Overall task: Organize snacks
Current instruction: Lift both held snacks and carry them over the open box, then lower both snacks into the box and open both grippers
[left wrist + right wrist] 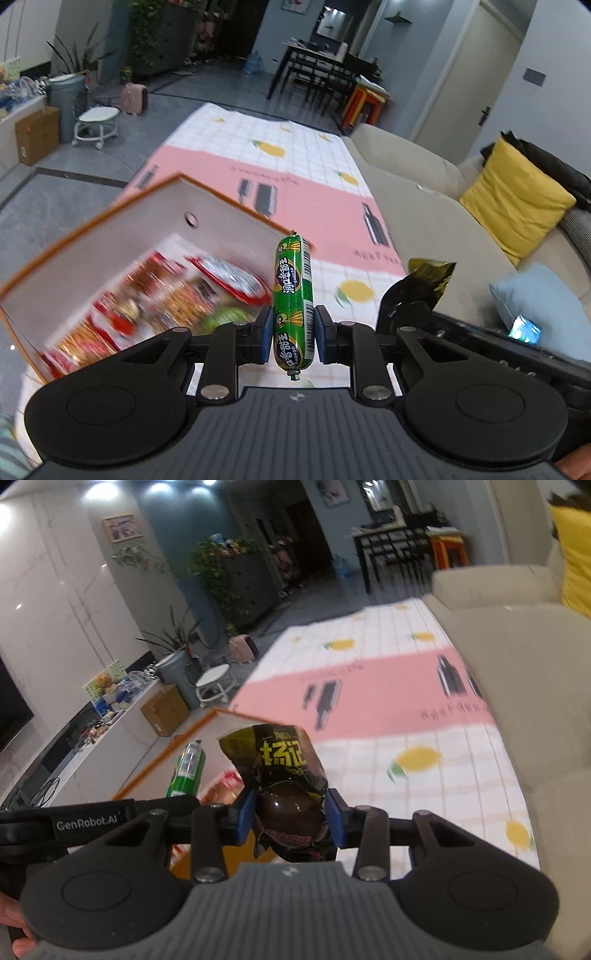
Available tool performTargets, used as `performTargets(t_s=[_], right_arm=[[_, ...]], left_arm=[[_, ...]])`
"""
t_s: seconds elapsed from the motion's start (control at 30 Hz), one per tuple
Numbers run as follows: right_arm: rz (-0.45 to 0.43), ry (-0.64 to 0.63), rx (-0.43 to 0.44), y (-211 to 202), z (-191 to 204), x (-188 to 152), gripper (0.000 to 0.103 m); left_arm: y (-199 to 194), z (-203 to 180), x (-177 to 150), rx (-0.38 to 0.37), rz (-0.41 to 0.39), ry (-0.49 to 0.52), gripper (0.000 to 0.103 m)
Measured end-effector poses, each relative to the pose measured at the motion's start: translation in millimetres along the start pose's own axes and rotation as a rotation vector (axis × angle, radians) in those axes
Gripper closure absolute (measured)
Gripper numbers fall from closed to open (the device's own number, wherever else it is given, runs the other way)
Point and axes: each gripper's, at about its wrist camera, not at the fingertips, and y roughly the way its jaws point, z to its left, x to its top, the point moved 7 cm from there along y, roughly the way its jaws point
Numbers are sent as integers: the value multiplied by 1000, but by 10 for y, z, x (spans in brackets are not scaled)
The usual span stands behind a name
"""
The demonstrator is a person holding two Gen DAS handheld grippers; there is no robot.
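My left gripper [293, 334] is shut on a green sausage stick [293, 295] held upright above the table. Just left of it is a white box with an orange rim [177, 206], tilted in view and blurred, holding several red and orange snack packets [147, 295]. My right gripper [291, 818] is shut on a black and yellow snack packet [284, 771] with a dark brown round part between the pads. That packet shows at the right of the left wrist view [424, 284]. The sausage [188, 771] and the box rim [162, 757] show left of the right gripper.
The table carries a pink and white checked cloth with lemon prints [295, 166]. A beige sofa [424, 206] with a yellow cushion [517, 199] and a blue cushion [532, 299] runs along the right. A stool [96, 123], a bin and a cardboard box stand on the floor at left.
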Motion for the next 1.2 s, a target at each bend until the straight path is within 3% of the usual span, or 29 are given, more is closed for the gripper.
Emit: performTargets(t_s=[0.27,0.47,0.77,1.2], right_arm=[[-28,-106,63,362,472,480,65],[18,-181,87,764,763,616,65],[178,-336,38,1476,812,484,65],[366,-541,-38,2162,704,158,65]], left_arm=[[-25,352,374,77,-23,39,78],[125,575,463,101,22,52,78],[582,928,315,184,159,101,78],[1007,1115,136,173,296,109,78]])
